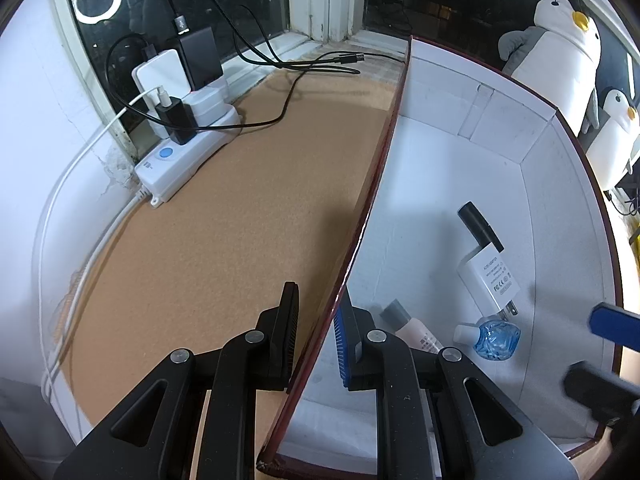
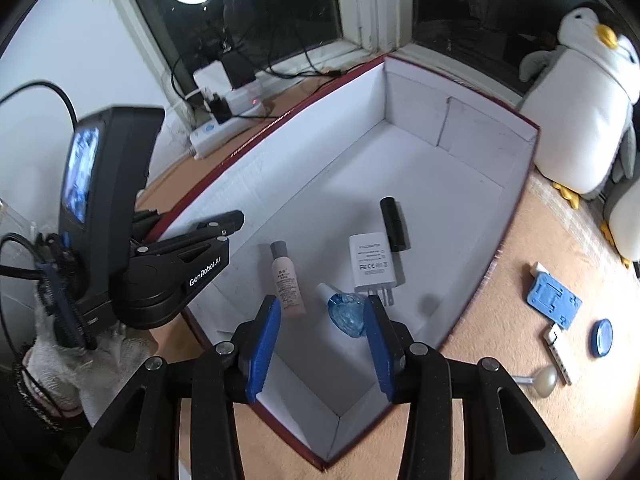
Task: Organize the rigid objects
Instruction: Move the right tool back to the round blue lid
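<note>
A box (image 2: 532,132), white inside and dark red outside, stands on the tan mat. On its floor lie a black cylinder (image 2: 393,224), a white charger (image 2: 371,262), a pink tube (image 2: 286,280) and a small blue bottle (image 2: 346,314). My left gripper (image 1: 318,300) is shut on the box's left wall (image 1: 384,168); it also shows in the right wrist view (image 2: 236,220). My right gripper (image 2: 322,308) hangs open over the box's near end. The blue bottle (image 1: 496,338) lies on the floor below it, free of the pads.
Right of the box on the mat lie a blue flat holder (image 2: 554,294), a blue round lid (image 2: 602,338), a white bar (image 2: 560,354) and a beige scoop (image 2: 542,380). Plush penguins (image 2: 580,112) stand at the back right. A power strip (image 1: 188,152) with chargers and cables sits by the window.
</note>
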Action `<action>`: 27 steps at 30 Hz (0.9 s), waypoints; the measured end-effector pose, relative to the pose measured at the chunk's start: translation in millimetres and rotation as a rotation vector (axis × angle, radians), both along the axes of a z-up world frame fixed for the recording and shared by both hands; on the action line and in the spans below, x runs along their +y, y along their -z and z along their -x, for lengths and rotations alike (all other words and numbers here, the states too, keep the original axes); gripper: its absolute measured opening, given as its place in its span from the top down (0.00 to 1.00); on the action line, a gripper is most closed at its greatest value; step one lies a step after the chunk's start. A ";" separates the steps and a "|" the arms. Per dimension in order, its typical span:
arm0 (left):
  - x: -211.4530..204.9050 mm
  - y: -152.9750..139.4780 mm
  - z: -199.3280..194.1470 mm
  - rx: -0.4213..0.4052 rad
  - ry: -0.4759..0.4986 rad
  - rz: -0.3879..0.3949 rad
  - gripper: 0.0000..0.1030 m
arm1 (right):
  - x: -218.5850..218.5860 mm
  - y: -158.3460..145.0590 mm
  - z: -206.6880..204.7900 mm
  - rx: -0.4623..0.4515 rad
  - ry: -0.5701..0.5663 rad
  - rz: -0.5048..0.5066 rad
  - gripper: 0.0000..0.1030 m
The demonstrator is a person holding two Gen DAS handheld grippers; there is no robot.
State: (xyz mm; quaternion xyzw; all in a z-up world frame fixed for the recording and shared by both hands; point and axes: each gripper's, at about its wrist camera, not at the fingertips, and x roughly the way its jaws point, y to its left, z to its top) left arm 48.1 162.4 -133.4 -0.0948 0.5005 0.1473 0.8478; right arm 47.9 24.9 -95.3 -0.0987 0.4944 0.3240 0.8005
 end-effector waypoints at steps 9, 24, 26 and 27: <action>-1.3 -6.1 5.7 0.002 0.004 -0.018 0.85 | -63.0 -18.7 3.8 -0.014 0.109 -0.095 0.60; -5.0 -16.4 15.1 0.010 -0.018 -0.046 0.84 | -217.6 7.8 -31.0 -0.037 0.469 -0.061 0.51; -5.4 -17.1 15.7 0.012 -0.022 -0.049 0.84 | -236.6 15.8 -40.1 -0.030 0.520 -0.048 0.51; -5.4 -17.3 15.5 0.014 -0.024 -0.050 0.83 | -244.4 19.7 -43.7 -0.032 0.542 -0.046 0.51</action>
